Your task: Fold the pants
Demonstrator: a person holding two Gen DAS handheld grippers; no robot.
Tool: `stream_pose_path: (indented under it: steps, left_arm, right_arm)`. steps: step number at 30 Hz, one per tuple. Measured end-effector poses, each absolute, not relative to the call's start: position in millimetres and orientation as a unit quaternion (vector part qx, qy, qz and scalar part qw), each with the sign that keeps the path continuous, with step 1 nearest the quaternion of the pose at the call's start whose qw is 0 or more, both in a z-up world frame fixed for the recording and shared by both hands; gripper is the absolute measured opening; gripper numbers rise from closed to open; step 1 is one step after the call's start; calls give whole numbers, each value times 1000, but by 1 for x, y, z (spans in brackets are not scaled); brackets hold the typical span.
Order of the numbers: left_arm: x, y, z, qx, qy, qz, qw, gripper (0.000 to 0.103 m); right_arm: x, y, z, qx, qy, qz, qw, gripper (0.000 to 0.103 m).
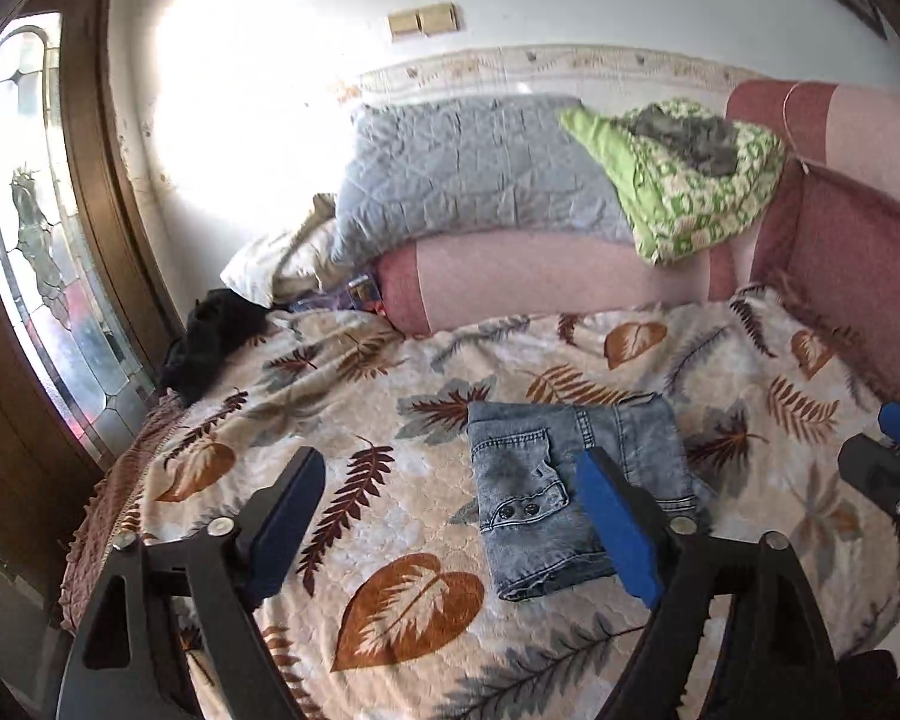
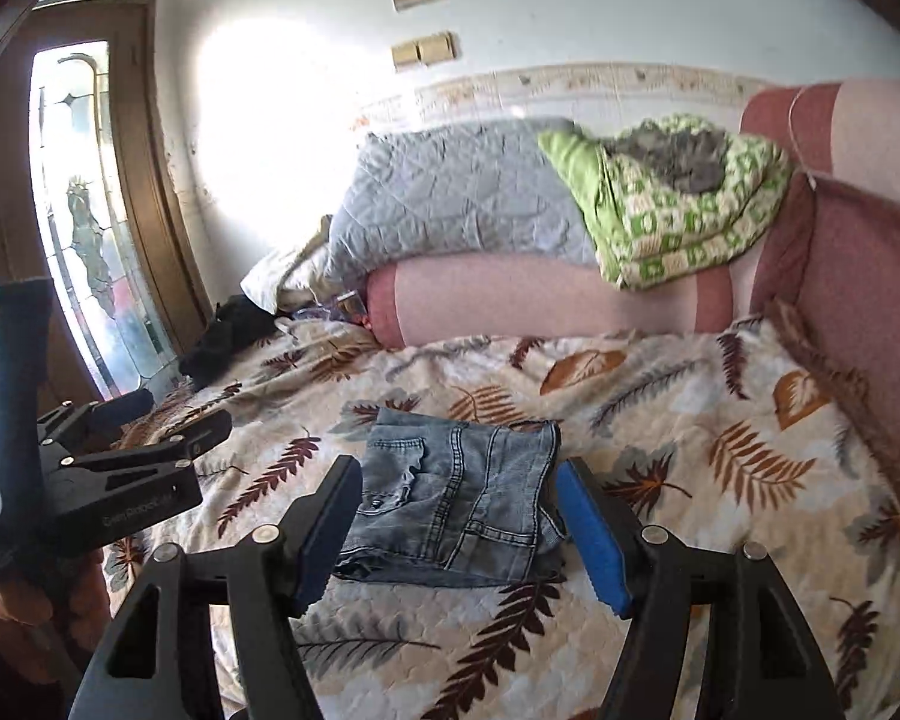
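Observation:
The grey-blue denim pants (image 1: 576, 492) lie folded into a small square bundle on the leaf-patterned bedspread (image 1: 390, 396); they also show in the right wrist view (image 2: 456, 498). My left gripper (image 1: 456, 516) is open and empty, above the bed just left of the bundle, its right finger over the bundle's edge. My right gripper (image 2: 459, 531) is open and empty, its fingers standing either side of the bundle's near part, apart from it. The left gripper also shows in the right wrist view (image 2: 144, 420), and the right gripper at the edge of the left wrist view (image 1: 888, 456).
A pink bolster (image 1: 540, 276) lies along the back of the bed with a grey quilt (image 1: 468, 168) and a green patterned blanket (image 1: 696, 180) on it. A black garment (image 1: 210, 336) lies at the back left. A pink padded wall (image 1: 852, 252) stands at right, a glass door (image 1: 36, 240) at left.

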State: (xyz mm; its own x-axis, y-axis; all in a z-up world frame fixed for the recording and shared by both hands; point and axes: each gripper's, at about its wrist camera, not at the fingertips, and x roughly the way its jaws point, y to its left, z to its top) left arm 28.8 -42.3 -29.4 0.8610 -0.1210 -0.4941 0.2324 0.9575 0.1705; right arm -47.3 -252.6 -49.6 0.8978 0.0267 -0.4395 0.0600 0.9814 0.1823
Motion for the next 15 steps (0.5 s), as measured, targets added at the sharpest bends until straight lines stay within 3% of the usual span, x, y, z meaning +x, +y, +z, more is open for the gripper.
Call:
stream_pose_path:
  steps: [15]
  left_arm:
    - [-42,-29,13,103,202,-75,971,92]
  right_arm:
    - [-128,-213,-1,61,156,-33,985,75]
